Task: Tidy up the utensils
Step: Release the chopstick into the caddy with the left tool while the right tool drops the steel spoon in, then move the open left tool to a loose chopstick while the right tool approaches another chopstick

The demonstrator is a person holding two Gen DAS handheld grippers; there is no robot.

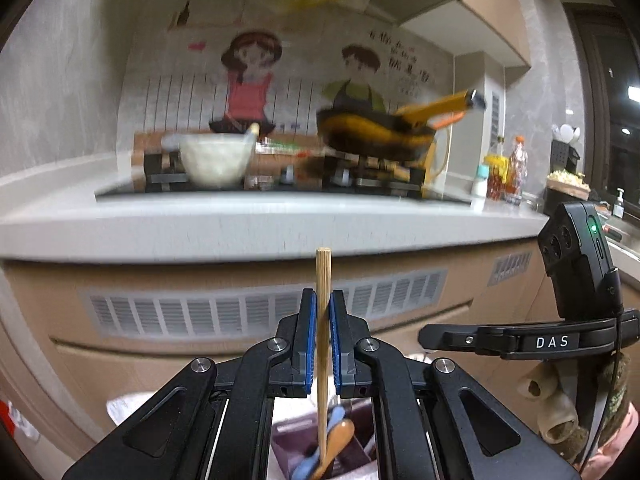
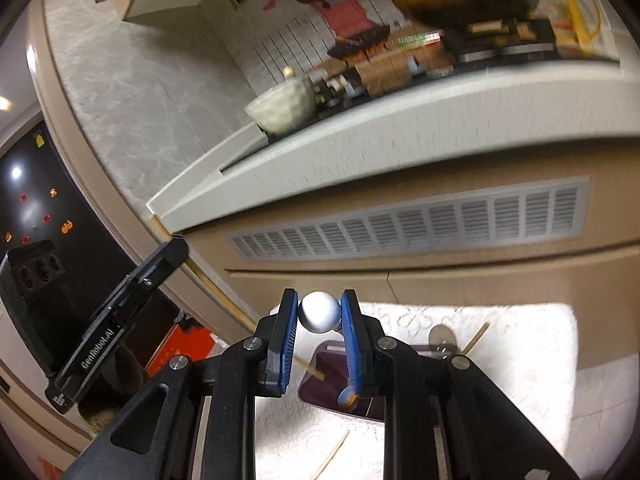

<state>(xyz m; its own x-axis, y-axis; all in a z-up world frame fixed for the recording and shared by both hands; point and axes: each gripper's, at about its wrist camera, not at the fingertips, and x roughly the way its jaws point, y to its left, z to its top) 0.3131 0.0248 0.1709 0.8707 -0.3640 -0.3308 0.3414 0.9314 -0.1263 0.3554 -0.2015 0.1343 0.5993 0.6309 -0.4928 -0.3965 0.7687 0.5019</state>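
My left gripper [image 1: 323,300] is shut on a wooden chopstick [image 1: 322,344], held upright above a purple utensil organizer [image 1: 288,436] that holds a blue spoon [image 1: 310,460] and a brown wooden spoon [image 1: 340,436]. My right gripper [image 2: 319,304] is shut on a round metal spoon [image 2: 319,312], held above the same purple organizer [image 2: 332,376]. In the right wrist view the left gripper [image 2: 176,248] shows at left with its chopstick [image 2: 224,304] slanting down to the organizer. Loose chopsticks [image 2: 476,338] lie on the white cloth [image 2: 520,360].
A kitchen counter [image 1: 240,224] with a stove, a white bowl [image 1: 216,160] and a yellow pan [image 1: 380,136] stands ahead. A vented cabinet front [image 1: 256,312] is below it. Bottles [image 1: 508,168] stand at the right. Another loose chopstick [image 2: 332,456] lies near the cloth's front.
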